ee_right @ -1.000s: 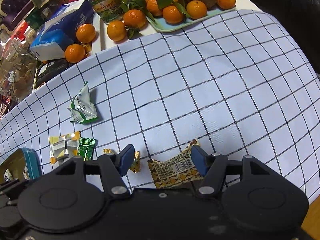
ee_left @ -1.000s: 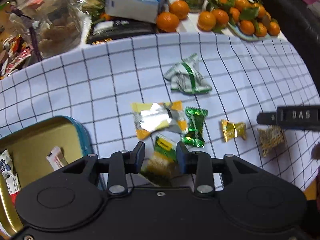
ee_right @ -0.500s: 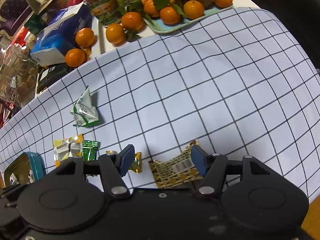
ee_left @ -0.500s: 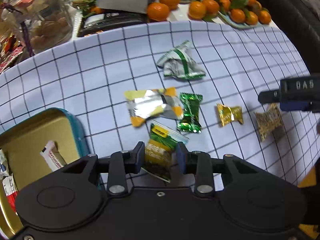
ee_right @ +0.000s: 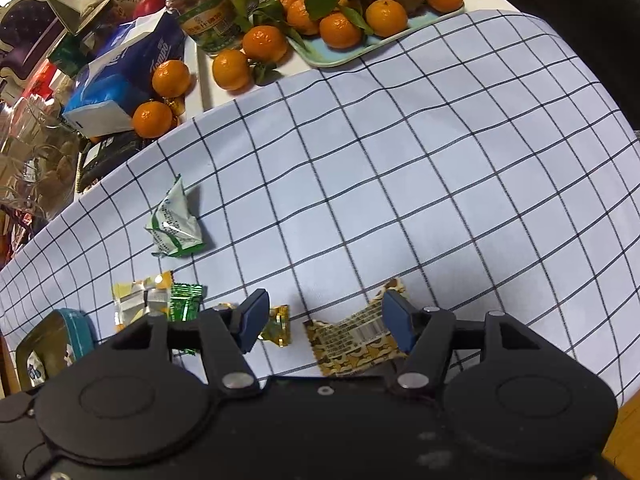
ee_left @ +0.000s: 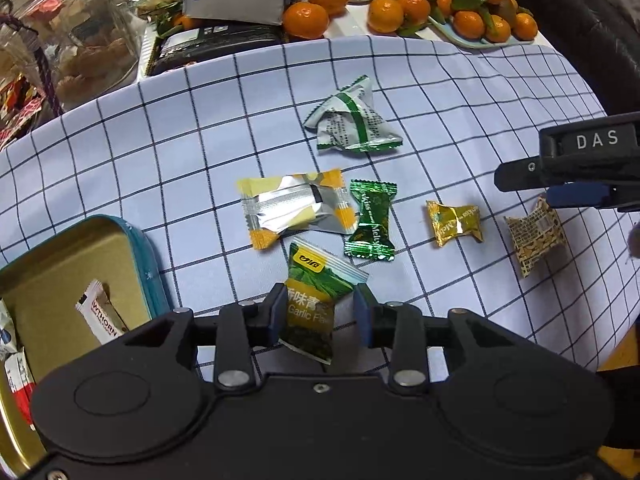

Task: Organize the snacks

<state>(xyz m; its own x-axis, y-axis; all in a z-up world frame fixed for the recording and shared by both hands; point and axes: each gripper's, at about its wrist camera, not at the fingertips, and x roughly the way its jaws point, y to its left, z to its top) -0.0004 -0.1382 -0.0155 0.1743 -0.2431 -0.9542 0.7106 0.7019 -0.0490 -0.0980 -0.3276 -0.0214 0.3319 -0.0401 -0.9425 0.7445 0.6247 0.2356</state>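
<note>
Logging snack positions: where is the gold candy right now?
Left wrist view: the gold candy lies on the checked cloth, right of centre, between the green candy and the brown patterned packet.

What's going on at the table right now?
Snacks are being sorted into the tin. The left gripper has the green garlic pea packet between its jaws, which look closed on it. The right gripper hangs open over the brown patterned packet. Four more wrapped snacks lie loose on the checked cloth.
</note>
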